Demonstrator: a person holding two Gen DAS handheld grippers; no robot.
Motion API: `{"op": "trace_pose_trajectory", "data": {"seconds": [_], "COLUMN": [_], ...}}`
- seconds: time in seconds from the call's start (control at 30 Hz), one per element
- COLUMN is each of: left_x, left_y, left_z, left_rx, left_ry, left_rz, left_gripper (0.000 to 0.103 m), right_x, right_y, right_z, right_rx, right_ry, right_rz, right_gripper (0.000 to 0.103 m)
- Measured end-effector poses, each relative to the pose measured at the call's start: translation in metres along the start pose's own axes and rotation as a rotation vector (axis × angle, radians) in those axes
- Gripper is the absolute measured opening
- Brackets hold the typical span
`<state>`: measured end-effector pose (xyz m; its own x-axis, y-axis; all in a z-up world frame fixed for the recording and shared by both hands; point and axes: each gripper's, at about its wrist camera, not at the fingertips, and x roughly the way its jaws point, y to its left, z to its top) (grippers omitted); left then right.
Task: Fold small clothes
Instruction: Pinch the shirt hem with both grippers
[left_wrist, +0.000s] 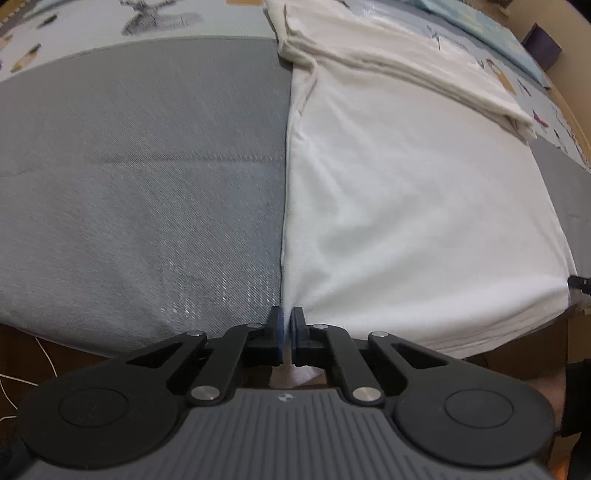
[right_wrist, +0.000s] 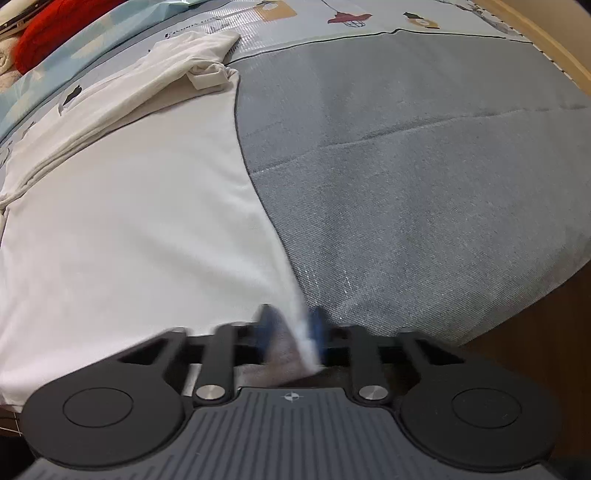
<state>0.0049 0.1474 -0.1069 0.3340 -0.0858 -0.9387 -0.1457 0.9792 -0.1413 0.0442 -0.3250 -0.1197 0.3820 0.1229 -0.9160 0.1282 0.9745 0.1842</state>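
My left claw (left_wrist: 287, 326) pinches the near-left corner of the white shirt (left_wrist: 406, 221) lying ahead on the grey mat (left_wrist: 140, 184). My right claw (right_wrist: 290, 332) looks clamped on the opposite corner, though blurred; thin fabric could slip on lifting, skewing the fold.

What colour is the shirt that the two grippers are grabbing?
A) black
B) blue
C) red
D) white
D: the white shirt lies spread on the grey mat, and the left gripper pinches its near corner.
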Motion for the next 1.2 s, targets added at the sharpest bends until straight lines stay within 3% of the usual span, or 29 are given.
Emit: {"op": "trace_pose_trajectory", "data": {"seconds": [0.13,0.37,0.77,0.93,1.2], "left_x": [-0.010,0.003,0.010,0.008,0.013], "left_y": [-0.001,-0.008,-0.011,-0.008,-0.012], "left_z": [0.000,0.001,0.001,0.000,-0.002], "left_rx": [-0.003,0.020,0.044,0.026,0.060], "left_ry": [-0.026,0.032,0.034,0.021,0.043], "left_rz": [-0.008,0.032,0.048,0.038,0.046], "left_gripper": [0.004,0.006,0.007,0.006,0.007], "right_x": [-0.006,0.000,0.002,-0.005,0.000], "right_y": [-0.002,0.011,0.016,0.018,0.019], "right_z": [-0.004,-0.009,-0.010,-0.009,-0.012], "right_rx": [0.032,-0.033,-0.057,-0.059,-0.073], "right_ry": [0.010,0.027,0.024,0.005,0.029], "right_rz": [0.038,-0.020,-0.031,0.025,-0.015], "right_gripper": [0.008,0.009,0.012,0.008,0.009]}}
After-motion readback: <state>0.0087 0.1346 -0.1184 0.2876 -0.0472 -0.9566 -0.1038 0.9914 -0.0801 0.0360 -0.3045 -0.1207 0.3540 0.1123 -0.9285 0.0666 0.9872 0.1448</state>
